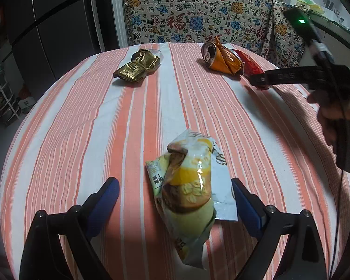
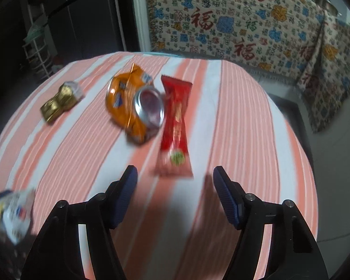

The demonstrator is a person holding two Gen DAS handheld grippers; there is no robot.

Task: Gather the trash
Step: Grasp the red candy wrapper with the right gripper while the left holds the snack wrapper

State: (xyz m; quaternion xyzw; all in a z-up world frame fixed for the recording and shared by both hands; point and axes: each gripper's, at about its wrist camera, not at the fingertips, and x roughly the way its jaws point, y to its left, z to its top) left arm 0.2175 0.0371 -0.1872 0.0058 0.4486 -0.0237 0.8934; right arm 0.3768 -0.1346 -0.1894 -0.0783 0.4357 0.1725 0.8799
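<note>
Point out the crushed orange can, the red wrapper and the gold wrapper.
crushed orange can [image 2: 149,106]: right wrist view, silver top.
red wrapper [image 2: 175,121]: right wrist view, middle.
gold wrapper [image 1: 137,66]: left wrist view, centre.

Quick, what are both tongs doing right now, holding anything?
Left tongs: open, astride the yellow wrapper, not gripping it.
Right tongs: open, empty, just short of the red wrapper.

Both grippers: black angular frames, silver pivot screws, blue ribbed fingers [image 2: 226,196]. Right gripper [image 1: 256,79] body – black, green LED, thin black cable; bare hand [image 1: 338,116], sleeve probably out of frame.
</note>
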